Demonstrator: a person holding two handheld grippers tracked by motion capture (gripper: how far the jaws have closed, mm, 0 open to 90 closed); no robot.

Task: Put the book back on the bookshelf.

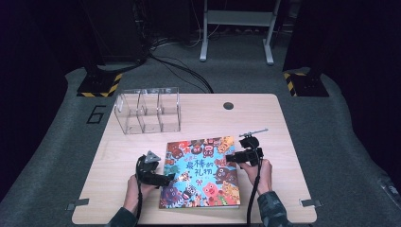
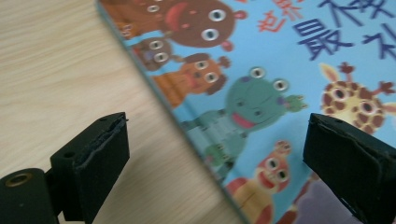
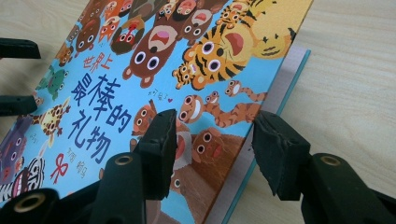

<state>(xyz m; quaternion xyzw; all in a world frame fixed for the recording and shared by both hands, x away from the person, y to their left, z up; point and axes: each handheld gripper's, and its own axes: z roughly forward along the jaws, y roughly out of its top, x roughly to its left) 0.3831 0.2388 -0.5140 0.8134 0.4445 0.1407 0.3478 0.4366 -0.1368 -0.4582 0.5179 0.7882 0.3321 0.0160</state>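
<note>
A picture book (image 1: pixel 201 172) with a bright cover of cartoon animals lies flat on the wooden table (image 1: pixel 265 127) near its front edge. My left gripper (image 1: pixel 169 178) is at the book's left edge. In the left gripper view the gripper (image 2: pixel 217 163) stands wide open, with that edge of the book (image 2: pixel 261 93) running between its jaws and nothing pressed. My right gripper (image 1: pixel 230 158) is at the book's right edge. In the right gripper view the gripper (image 3: pixel 217 149) is open; one jaw is over the cover (image 3: pixel 140 60), the other beyond its edge, where a white page shows.
A clear plastic organiser (image 1: pixel 147 109) with three compartments stands at the back left of the table. A round cable hole (image 1: pixel 228 105) sits near the far edge. Bare wood lies to the right of the book. Grey carpet surrounds the table.
</note>
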